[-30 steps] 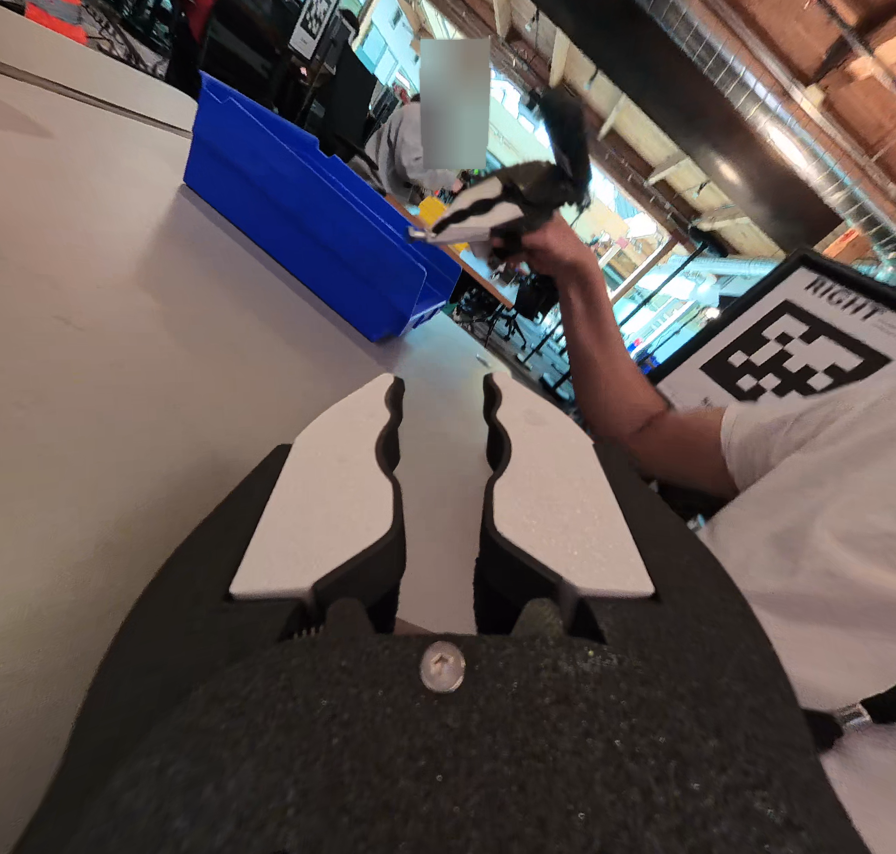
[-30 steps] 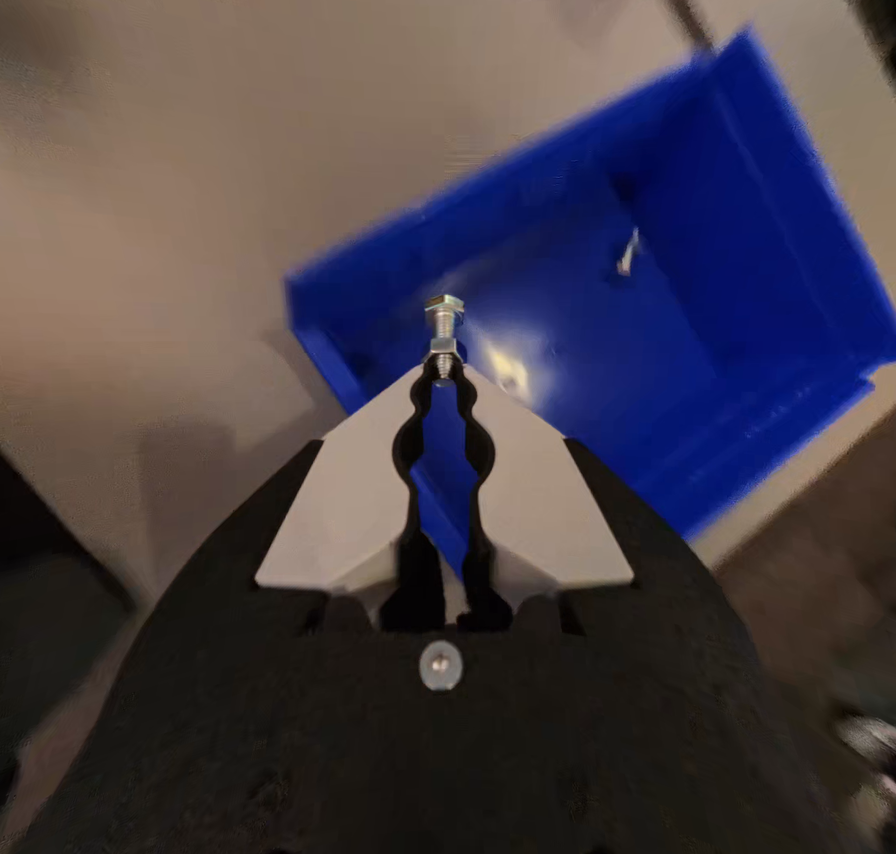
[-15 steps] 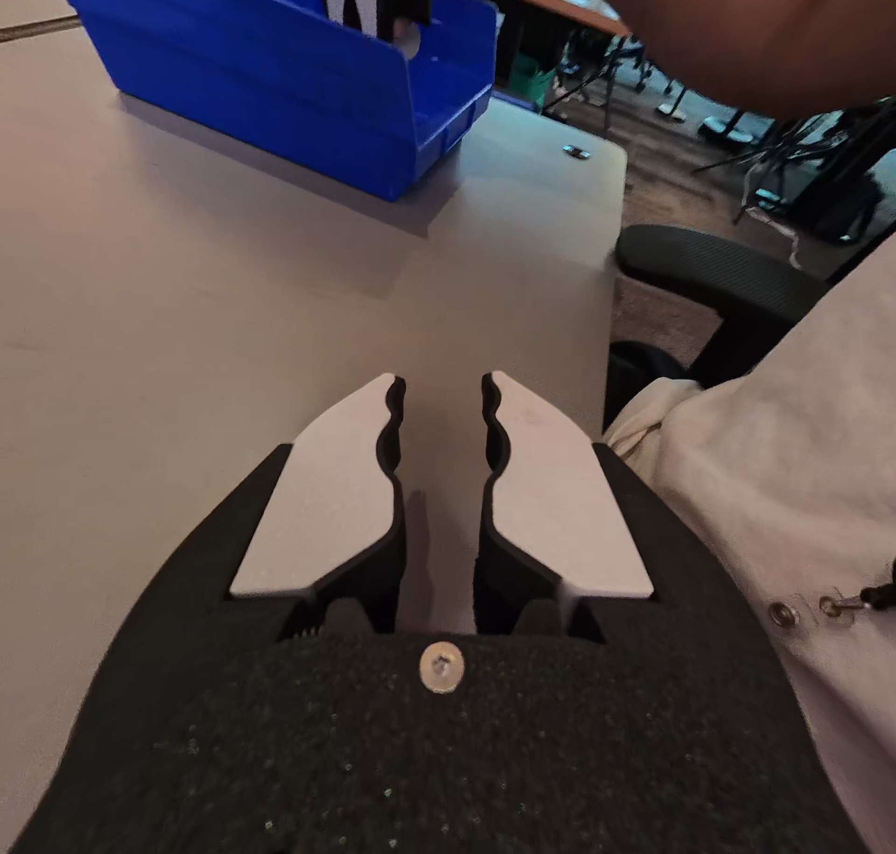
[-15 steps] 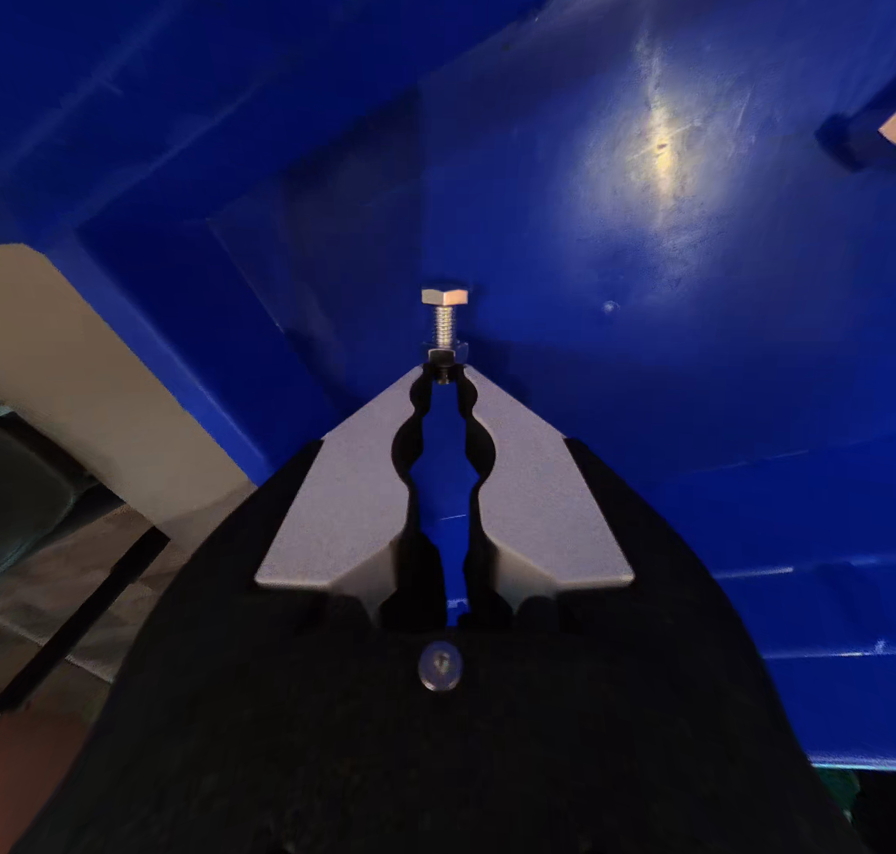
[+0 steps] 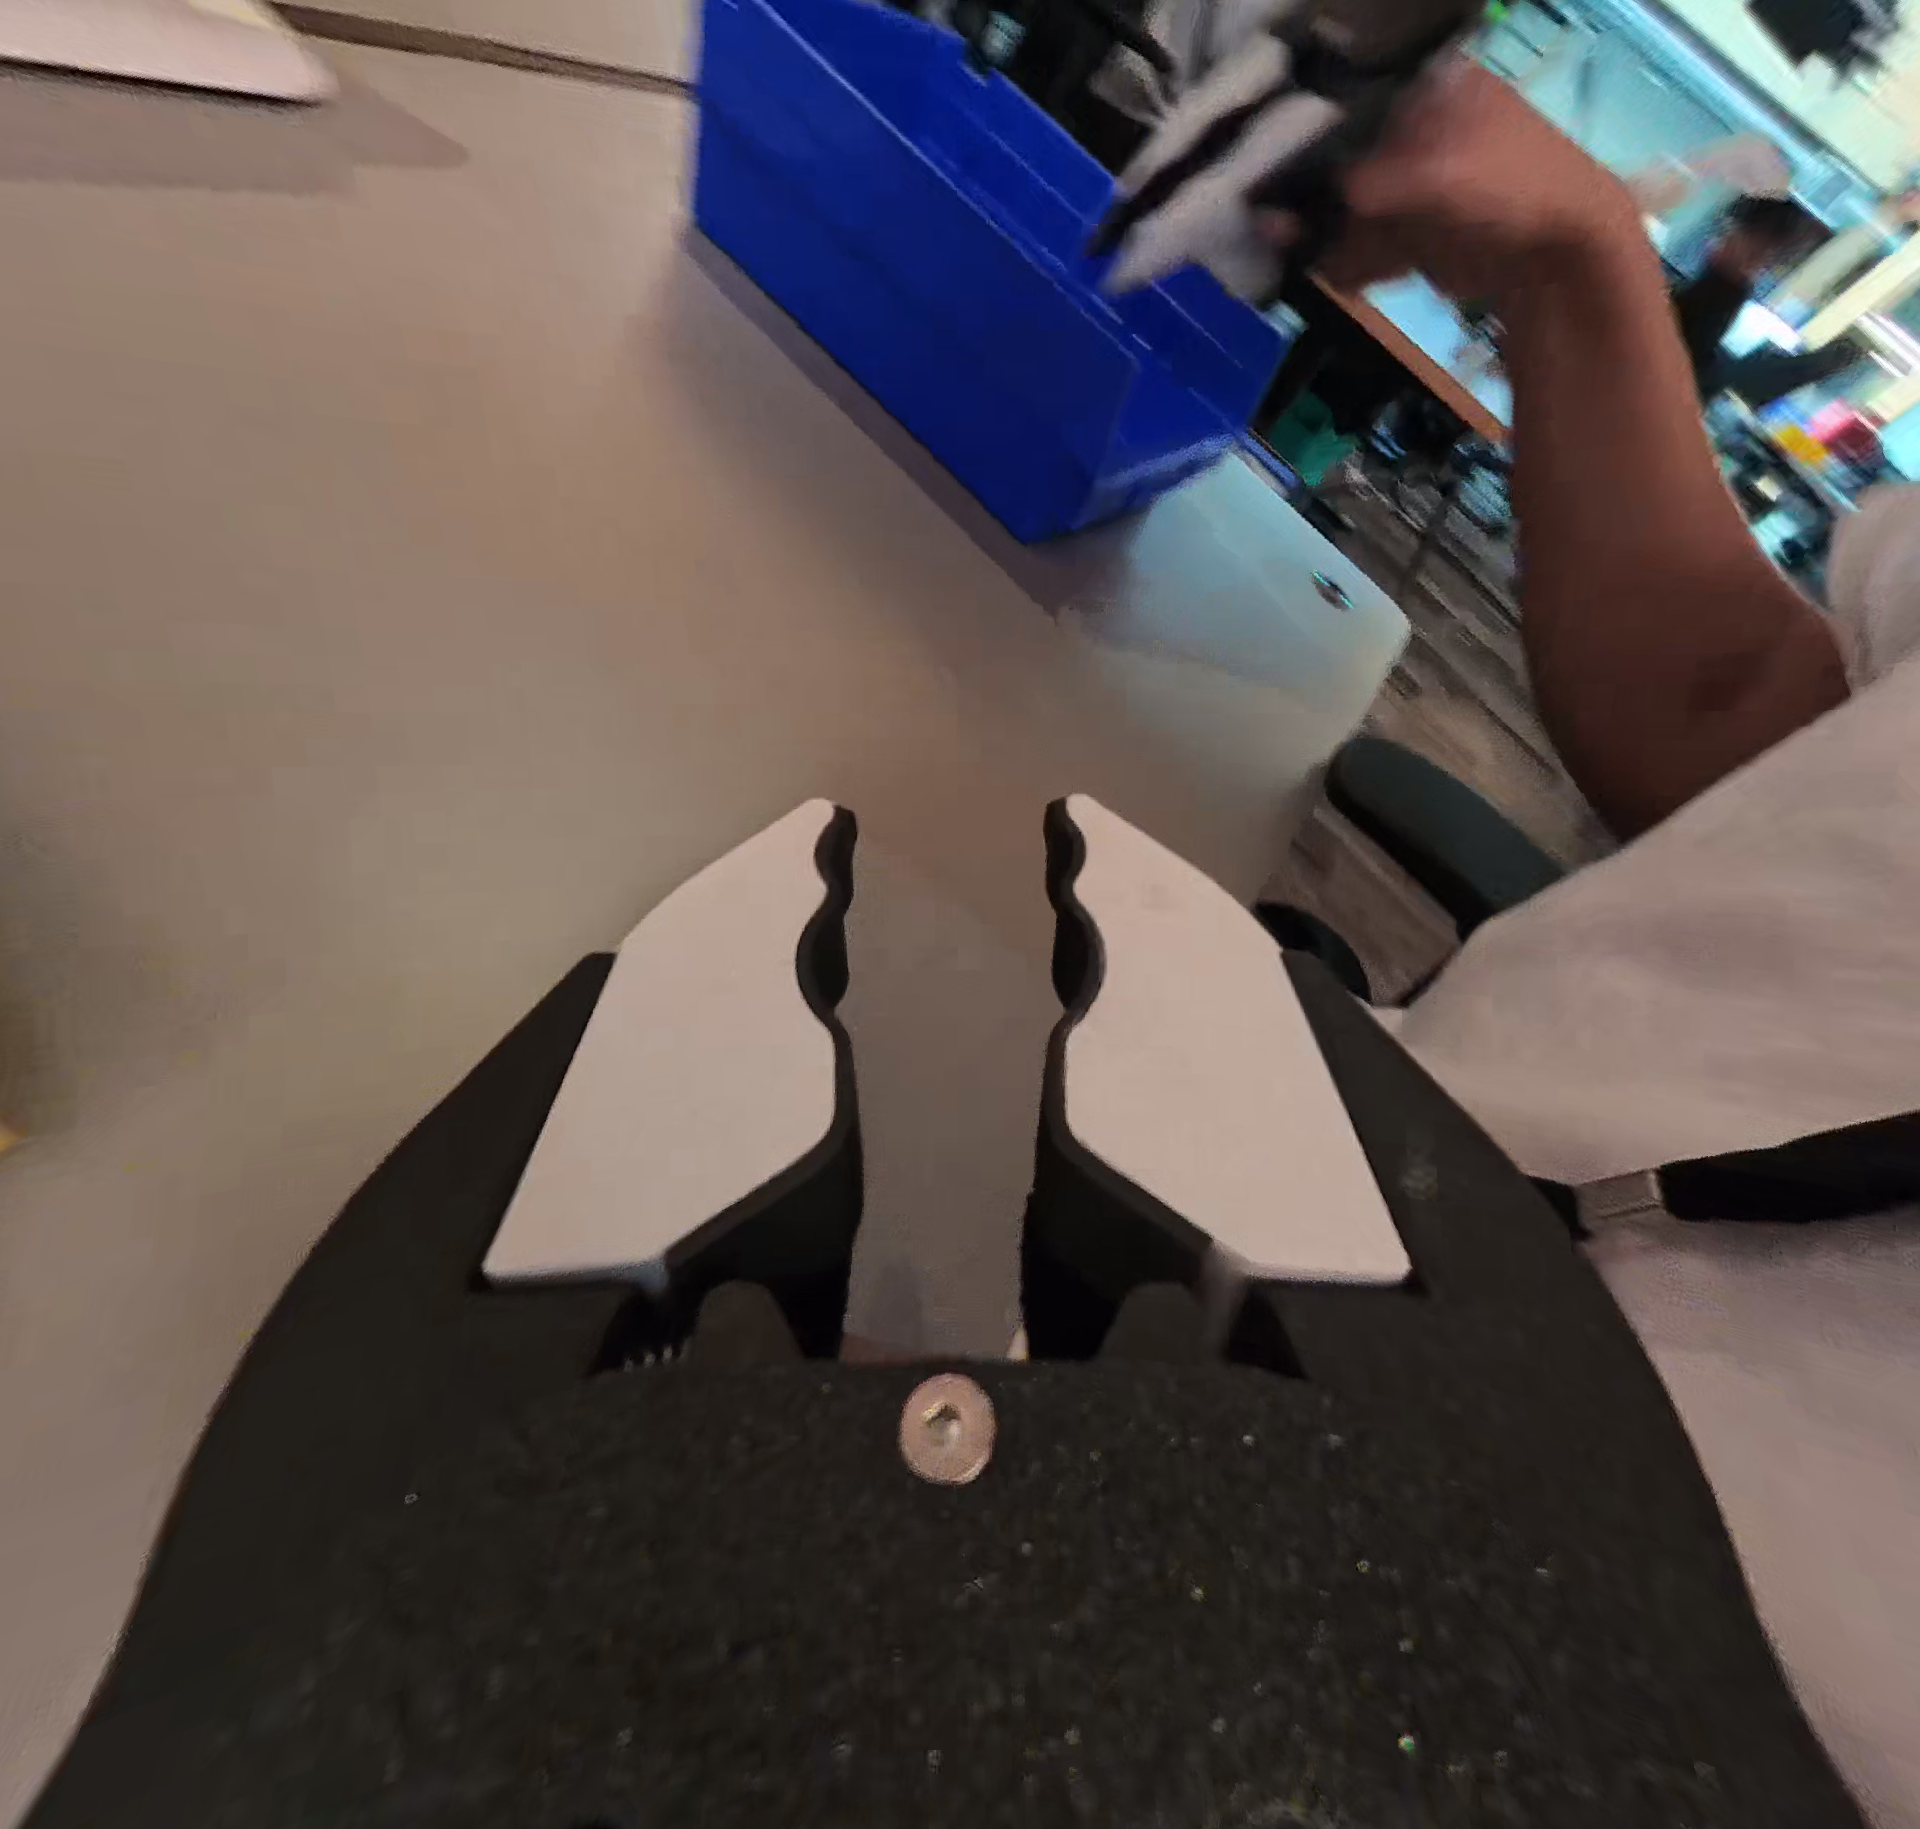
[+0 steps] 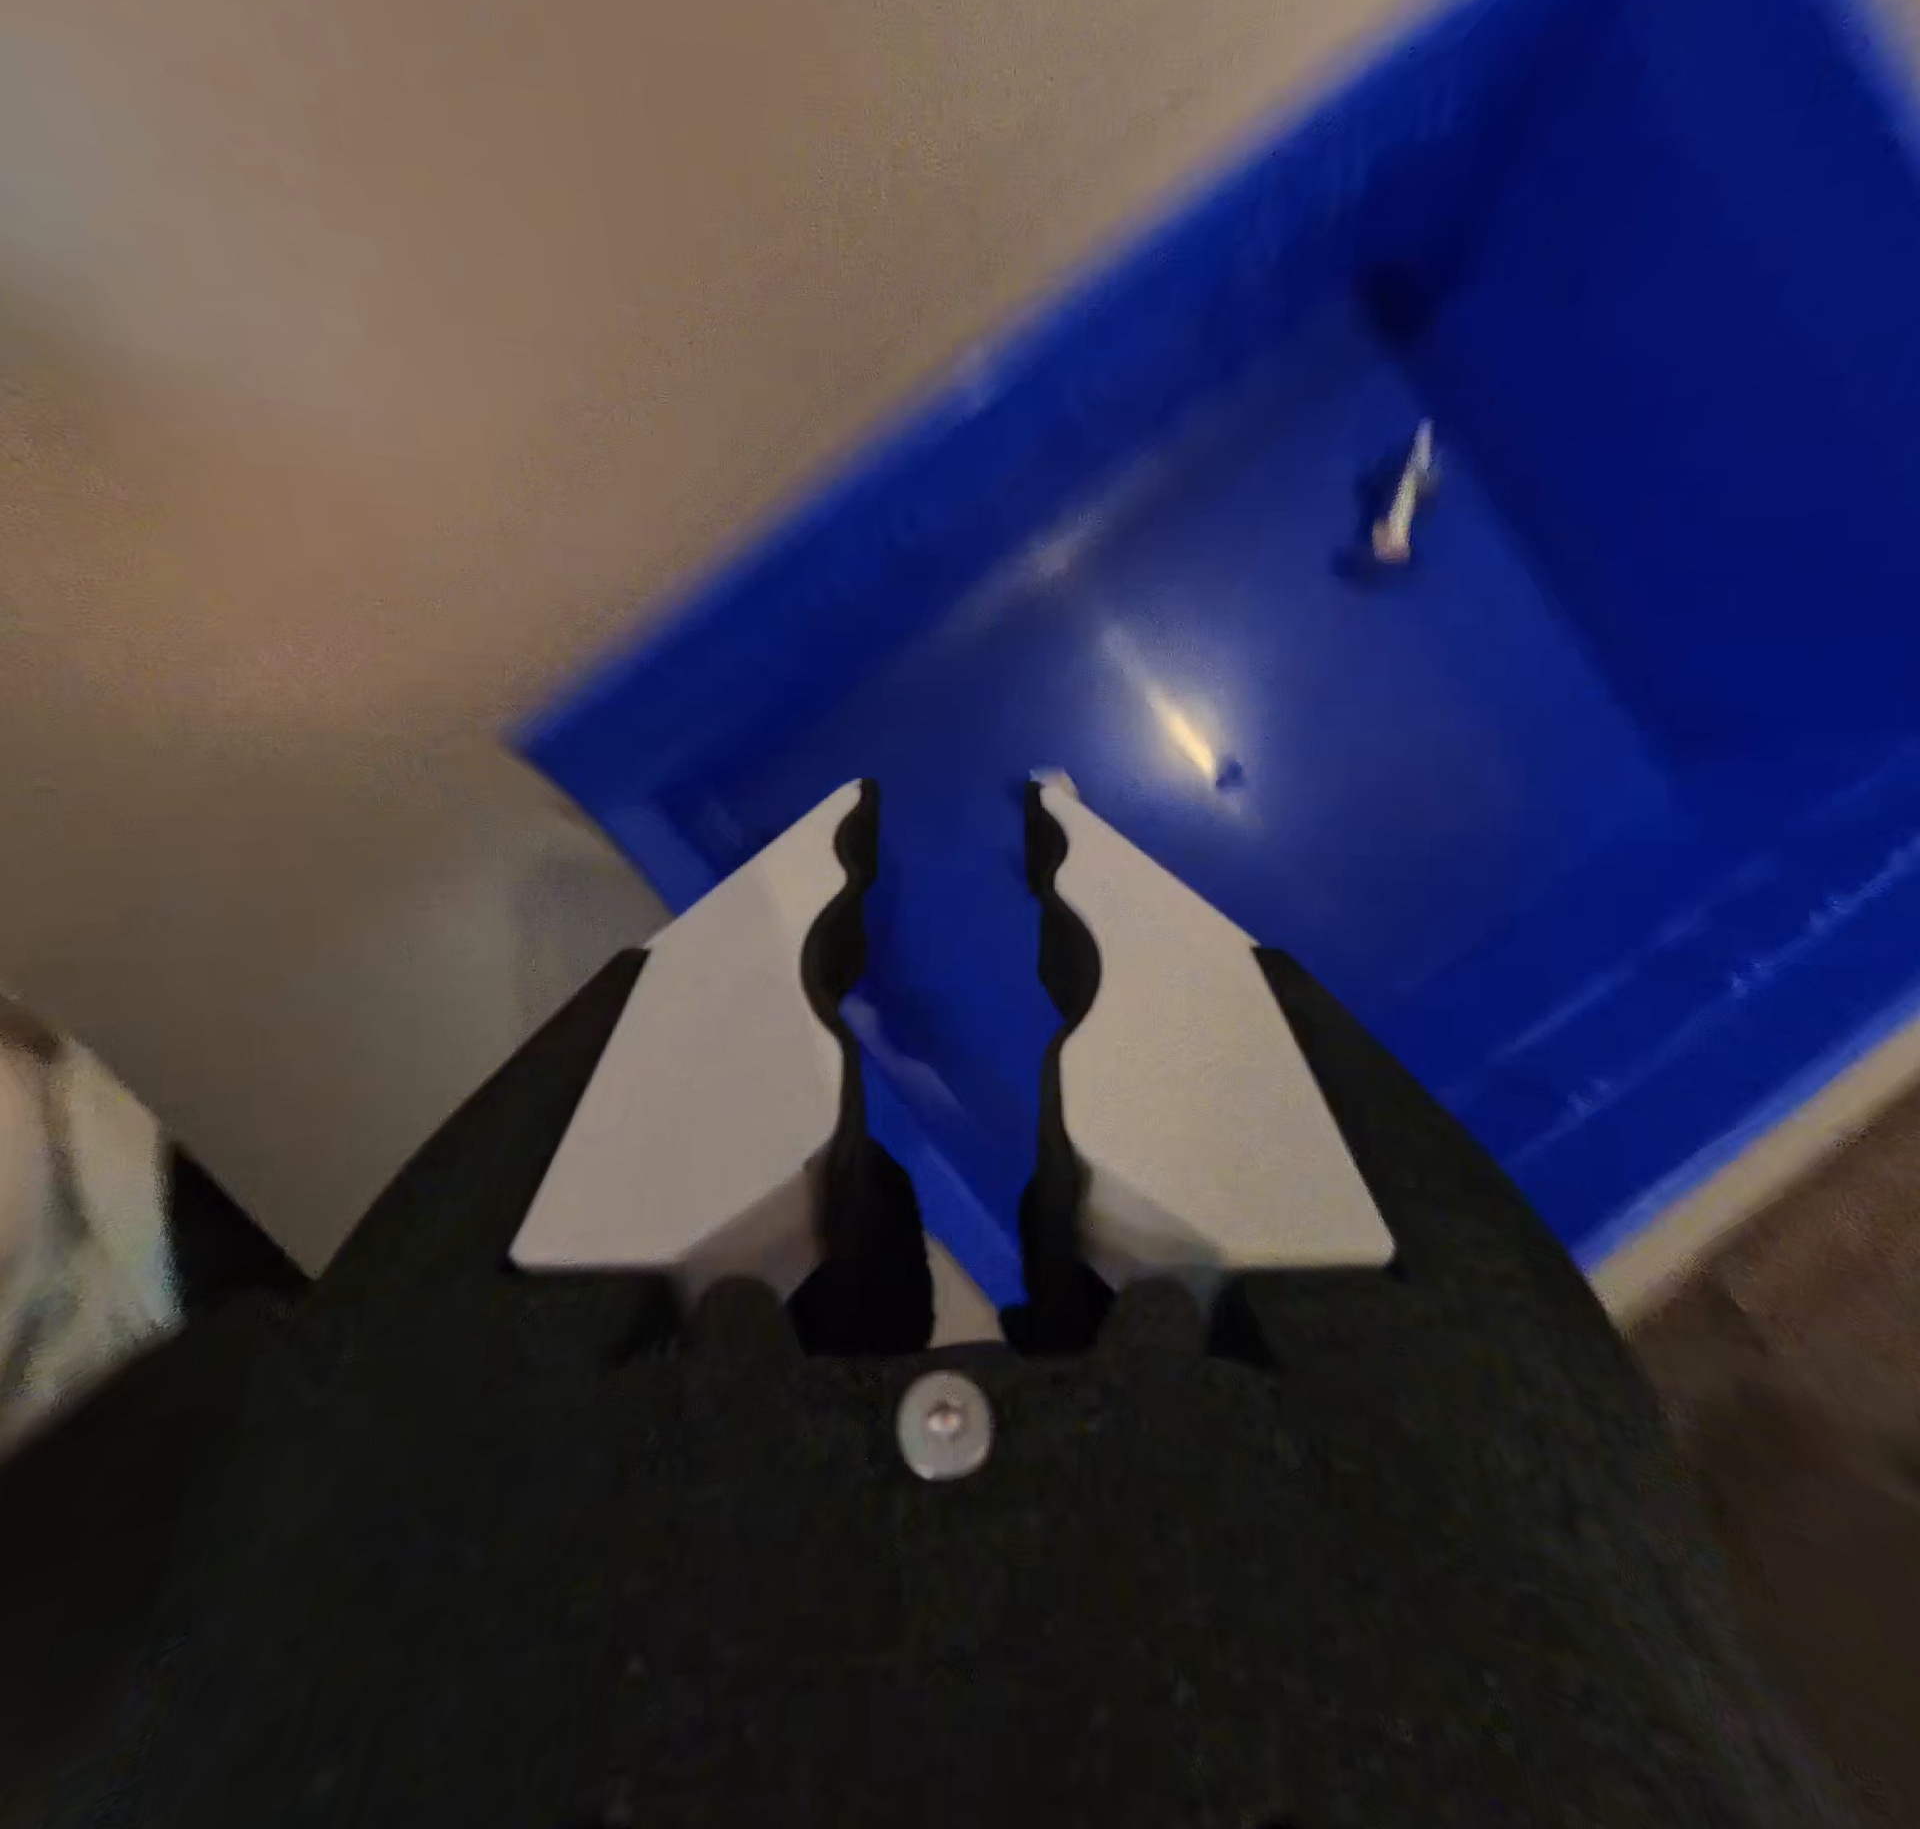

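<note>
Left gripper is spread apart, nothing between the fingers, low over a bare stretch of the beige table, well short of the blue bin. Right gripper is also spread wide with nothing in it, held above the bin's near corner looking down inside; in the left view it shows blurred above the bin's near end, in the person's hand. A small metal piece, probably a bolt given the blur, lies on the bin floor toward the far wall, well apart from the fingertips.
</note>
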Demonstrator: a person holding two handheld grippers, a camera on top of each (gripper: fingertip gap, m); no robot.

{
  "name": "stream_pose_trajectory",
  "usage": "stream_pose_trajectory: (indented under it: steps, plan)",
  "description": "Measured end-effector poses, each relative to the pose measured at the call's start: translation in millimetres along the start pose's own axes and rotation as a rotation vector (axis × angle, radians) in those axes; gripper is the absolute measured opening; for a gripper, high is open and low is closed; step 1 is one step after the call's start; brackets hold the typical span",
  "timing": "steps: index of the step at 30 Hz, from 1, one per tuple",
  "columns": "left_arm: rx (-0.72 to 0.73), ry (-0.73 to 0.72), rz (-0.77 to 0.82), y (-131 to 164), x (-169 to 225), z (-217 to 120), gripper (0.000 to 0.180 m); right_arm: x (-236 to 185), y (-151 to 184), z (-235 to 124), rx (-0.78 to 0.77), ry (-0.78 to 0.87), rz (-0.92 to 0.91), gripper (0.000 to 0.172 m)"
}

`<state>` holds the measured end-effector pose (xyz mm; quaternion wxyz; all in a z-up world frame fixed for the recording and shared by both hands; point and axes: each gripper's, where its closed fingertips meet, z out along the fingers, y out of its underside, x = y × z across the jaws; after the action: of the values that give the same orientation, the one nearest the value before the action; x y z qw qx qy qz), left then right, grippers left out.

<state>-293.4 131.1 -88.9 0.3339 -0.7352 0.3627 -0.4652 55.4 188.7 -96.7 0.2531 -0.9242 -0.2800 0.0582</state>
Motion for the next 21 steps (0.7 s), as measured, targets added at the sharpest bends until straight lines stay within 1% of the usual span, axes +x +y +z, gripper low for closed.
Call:
stream_pose_trajectory:
  steps: [1,3,4,5,7,8,10,12,14,17,21]
  plan:
    - [0.015,-0.059,-0.027,-9,-14,-16,0.034,-21,-22,-12,0.137,-0.040,0.004,0.028]
    - [0.007,-0.200,-0.076,-22,-51,-49,0.035,-75,-61,-30,0.396,-0.185,-0.002,0.027]
    - [-0.021,-0.274,-0.089,-26,-72,-64,0.038,-103,-76,-35,0.501,-0.273,-0.008,0.027]
    - [-0.045,-0.362,-0.085,-31,-94,-79,0.038,-131,-87,-36,0.585,-0.368,-0.012,0.026]
    - [-0.055,-0.529,-0.059,-45,-138,-104,0.038,-182,-102,-27,0.681,-0.558,0.003,0.026]
    - [-0.070,-0.579,-0.065,-51,-156,-112,0.038,-204,-106,-19,0.696,-0.648,0.011,0.026]
    - [-0.120,-0.653,-0.110,-57,-190,-122,0.039,-235,-111,5,0.688,-0.763,0.053,0.027]
    - [-0.206,-0.711,-0.113,-53,-224,-124,0.042,-261,-108,22,0.654,-0.858,0.052,0.027]
    - [-0.326,-0.787,-0.117,-42,-257,-124,0.041,-274,-106,36,0.646,-0.885,0.036,0.027]
    - [-0.498,-0.797,-0.160,-20,-285,-117,0.040,-281,-99,51,0.604,-0.887,0.011,0.027]
    - [-0.572,-0.820,-0.176,-10,-306,-113,0.038,-282,-88,59,0.569,-0.884,-0.011,0.027]
